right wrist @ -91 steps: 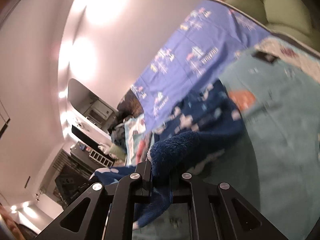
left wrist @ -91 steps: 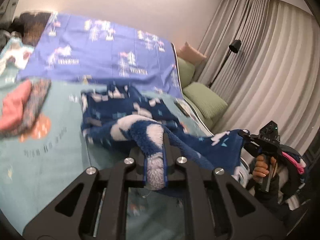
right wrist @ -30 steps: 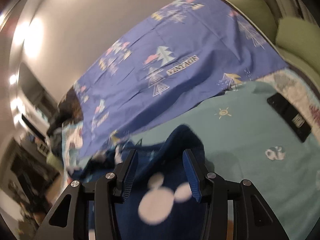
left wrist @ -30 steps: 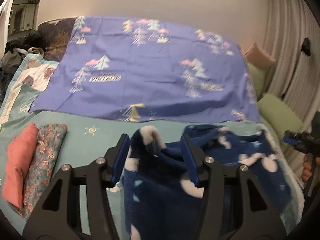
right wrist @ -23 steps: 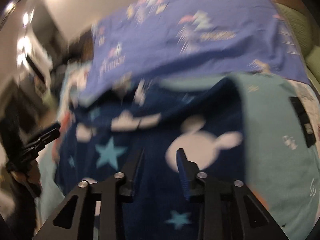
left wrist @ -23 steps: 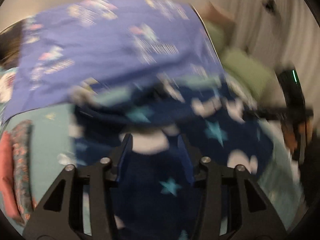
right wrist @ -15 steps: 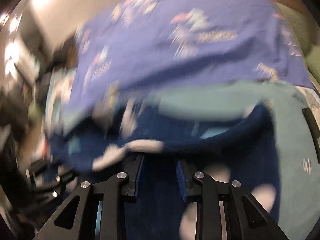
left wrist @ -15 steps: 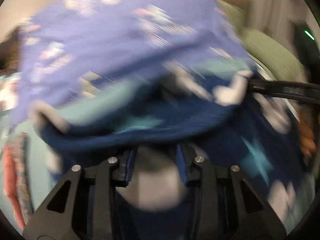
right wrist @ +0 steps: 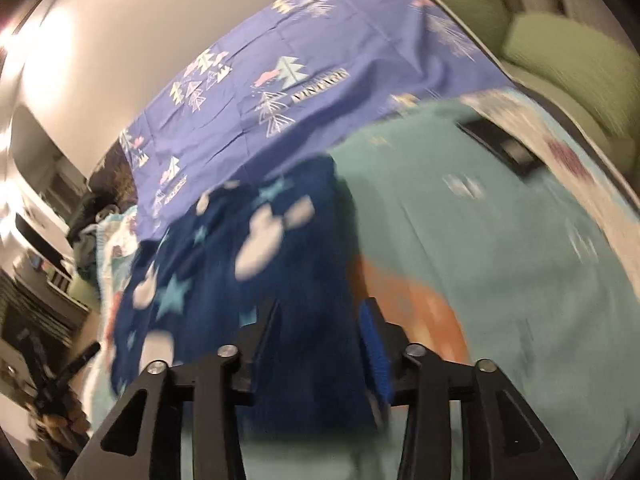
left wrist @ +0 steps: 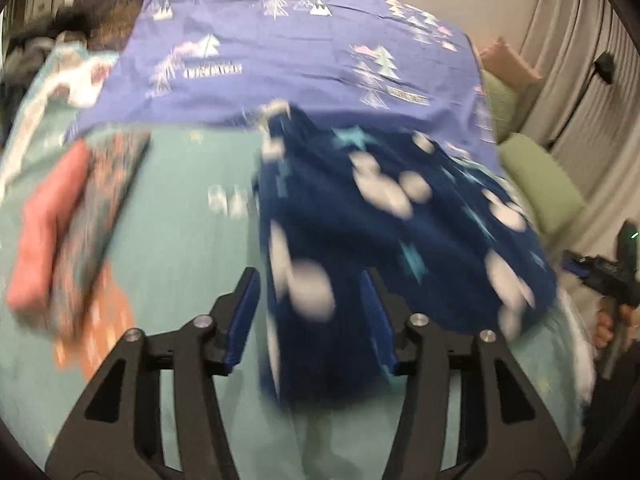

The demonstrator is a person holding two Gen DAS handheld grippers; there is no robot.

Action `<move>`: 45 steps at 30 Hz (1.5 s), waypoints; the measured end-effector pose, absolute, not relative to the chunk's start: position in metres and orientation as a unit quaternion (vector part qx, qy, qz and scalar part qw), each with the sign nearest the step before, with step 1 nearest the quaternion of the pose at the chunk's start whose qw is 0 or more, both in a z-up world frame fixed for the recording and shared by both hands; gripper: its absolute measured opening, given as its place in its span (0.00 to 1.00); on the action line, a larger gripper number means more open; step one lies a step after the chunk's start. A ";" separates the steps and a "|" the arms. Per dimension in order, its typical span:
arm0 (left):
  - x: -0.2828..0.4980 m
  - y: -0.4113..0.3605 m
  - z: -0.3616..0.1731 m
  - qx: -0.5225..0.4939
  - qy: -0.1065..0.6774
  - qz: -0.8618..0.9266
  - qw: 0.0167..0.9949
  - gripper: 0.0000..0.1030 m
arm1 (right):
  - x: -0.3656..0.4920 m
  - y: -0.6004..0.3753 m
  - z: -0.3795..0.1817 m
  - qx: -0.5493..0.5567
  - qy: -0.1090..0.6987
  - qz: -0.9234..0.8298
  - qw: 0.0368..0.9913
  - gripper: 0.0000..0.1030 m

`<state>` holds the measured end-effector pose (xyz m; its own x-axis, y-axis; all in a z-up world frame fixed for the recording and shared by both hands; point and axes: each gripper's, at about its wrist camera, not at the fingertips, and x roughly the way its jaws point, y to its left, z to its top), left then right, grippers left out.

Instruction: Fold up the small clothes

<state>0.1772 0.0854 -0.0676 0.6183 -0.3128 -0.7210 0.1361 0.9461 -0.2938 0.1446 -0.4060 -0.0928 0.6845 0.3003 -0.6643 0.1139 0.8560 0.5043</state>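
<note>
A dark blue fleece garment (left wrist: 380,216) with white shapes and light blue stars lies spread on the teal bed sheet (left wrist: 180,240). It also shows in the right wrist view (right wrist: 248,264). My left gripper (left wrist: 310,320) is open, its fingers astride the garment's near left edge. My right gripper (right wrist: 320,336) is open, its fingers astride the garment's near right edge. The right gripper also shows in the left wrist view (left wrist: 600,268) at the far right. Both views are motion-blurred.
A folded pink and floral stack (left wrist: 64,220) lies at the left of the bed. A purple sheet with tree prints (left wrist: 300,52) covers the bed's far part. A black phone-like slab (right wrist: 500,144) lies on the right. Green cushions (left wrist: 536,176) stand beyond the right edge.
Both grippers let go of the blue garment and opened. The garment dropped from being held up and now lies spread flat on the sheet. Both grippers drew back to its near edge.
</note>
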 end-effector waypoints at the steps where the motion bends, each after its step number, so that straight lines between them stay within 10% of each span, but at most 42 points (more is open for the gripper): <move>1: 0.165 0.086 -0.072 -0.121 0.426 -0.134 0.886 0.60 | 0.127 -0.410 -0.100 0.290 0.394 0.054 0.870 0.52; 13: 0.183 0.080 -0.146 -0.351 0.458 -0.119 0.808 0.62 | 0.157 -0.382 -0.158 0.468 0.362 0.077 0.802 0.79; 15: 0.190 0.077 -0.146 -0.351 0.445 -0.104 0.817 0.41 | 0.172 -0.379 -0.156 0.463 0.359 0.064 0.808 0.66; 16: 0.193 0.075 -0.145 -0.347 0.443 -0.106 0.820 0.28 | 0.180 -0.378 -0.154 0.444 0.371 0.048 0.814 0.16; 17: 0.194 0.075 -0.141 -0.357 0.437 -0.112 0.818 0.23 | 0.182 -0.380 -0.152 0.438 0.376 0.043 0.815 0.14; 45: 0.010 0.106 -0.071 -0.257 0.410 -0.153 0.862 0.15 | -0.014 -0.352 -0.109 0.341 0.381 0.074 0.856 0.11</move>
<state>0.0105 0.1059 -0.0713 0.6174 -0.4741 -0.6278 0.0521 0.8209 -0.5687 -0.0144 -0.3519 -0.1093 0.6988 0.3872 -0.6015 0.1321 0.7566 0.6404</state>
